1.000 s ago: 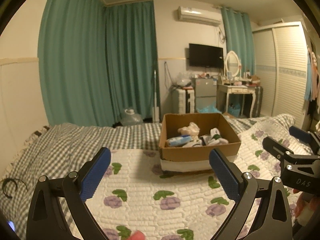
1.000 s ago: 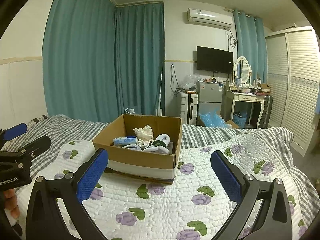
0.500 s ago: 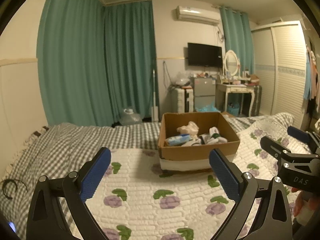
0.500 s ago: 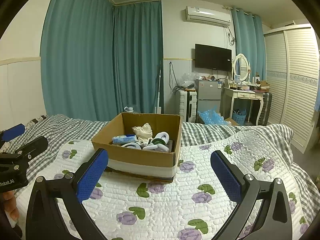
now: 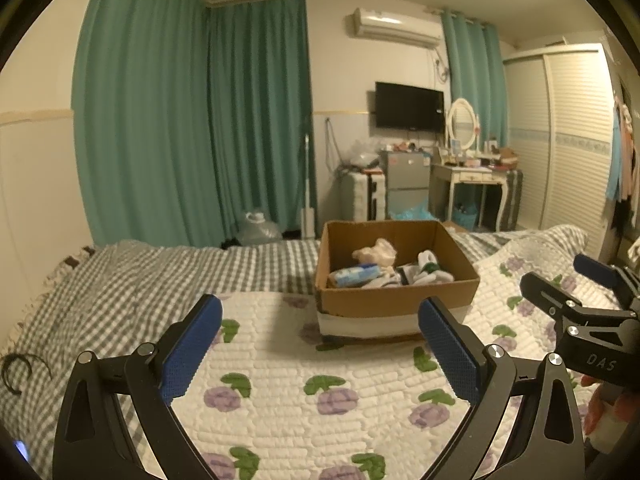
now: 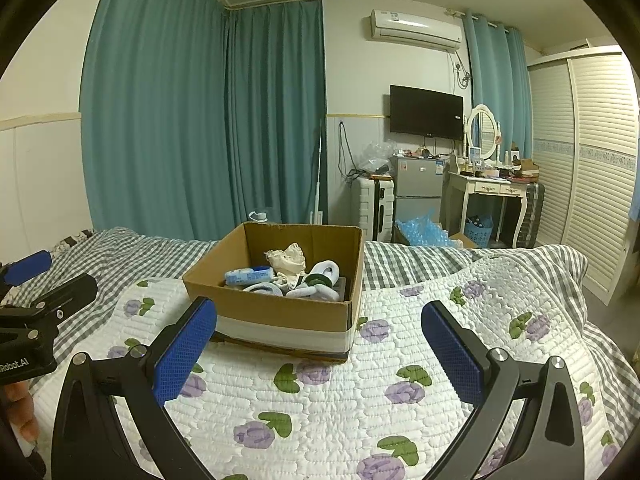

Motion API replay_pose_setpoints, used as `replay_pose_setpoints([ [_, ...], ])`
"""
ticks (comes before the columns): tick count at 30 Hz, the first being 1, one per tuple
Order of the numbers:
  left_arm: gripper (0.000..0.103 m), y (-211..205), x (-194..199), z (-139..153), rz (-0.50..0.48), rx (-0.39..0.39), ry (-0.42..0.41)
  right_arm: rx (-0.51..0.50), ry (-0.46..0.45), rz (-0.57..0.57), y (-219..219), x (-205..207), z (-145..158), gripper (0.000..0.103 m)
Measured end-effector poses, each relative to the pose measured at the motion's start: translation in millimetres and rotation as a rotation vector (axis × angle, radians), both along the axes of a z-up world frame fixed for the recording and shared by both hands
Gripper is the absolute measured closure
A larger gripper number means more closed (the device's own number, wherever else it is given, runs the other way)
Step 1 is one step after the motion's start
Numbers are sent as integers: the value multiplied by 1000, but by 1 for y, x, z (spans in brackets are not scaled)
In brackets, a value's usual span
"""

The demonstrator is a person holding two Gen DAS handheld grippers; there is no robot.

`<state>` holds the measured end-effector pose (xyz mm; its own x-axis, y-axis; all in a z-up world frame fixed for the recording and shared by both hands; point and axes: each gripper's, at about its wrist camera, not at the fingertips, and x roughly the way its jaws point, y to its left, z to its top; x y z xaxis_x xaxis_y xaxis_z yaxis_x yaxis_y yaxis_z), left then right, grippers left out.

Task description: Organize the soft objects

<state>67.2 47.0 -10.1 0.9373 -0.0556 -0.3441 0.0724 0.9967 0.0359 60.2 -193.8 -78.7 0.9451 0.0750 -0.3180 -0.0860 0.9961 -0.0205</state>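
- our left gripper [image 5: 320, 344] fills the bottom of the left wrist view, its two blue pads [image 5: 191, 350] spread wide with nothing between them but the quilt [image 5: 280, 364] below.
- our right gripper [image 6: 320, 346] sits the same way at the bottom of the right wrist view: fingers [image 6: 452, 354] fully apart, holding nothing and touching nothing.
- the box [image 5: 394, 306] stands on the quilt at centre right of the left view, beyond the fingertips and apart from them; in the right view it is at centre, just past the left pad.
- inside the box lie the soft things: a cream cloth [image 6: 286, 260] toward the back, a blue pack [image 6: 248, 276] on the left, and white rolled socks [image 6: 324, 270] on the right, one with a dark green band.
- the right gripper also shows at the right edge of the left view, beside the box and clear of it; the left gripper shows at the left edge of the right view.
- the quilt, white with purple flowers, lies over a grey checked bedsheet [image 5: 132, 276].
- teal curtains [image 6: 200, 120] fill the upper left of both views; a tv [image 6: 426, 112] hangs at upper right.
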Motion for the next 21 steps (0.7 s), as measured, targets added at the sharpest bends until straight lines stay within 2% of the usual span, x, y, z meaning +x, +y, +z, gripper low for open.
replay_pose_setpoints([
  [21,3,1,-1,0,2,-2,1,5,4,1,0,0,-1,0],
])
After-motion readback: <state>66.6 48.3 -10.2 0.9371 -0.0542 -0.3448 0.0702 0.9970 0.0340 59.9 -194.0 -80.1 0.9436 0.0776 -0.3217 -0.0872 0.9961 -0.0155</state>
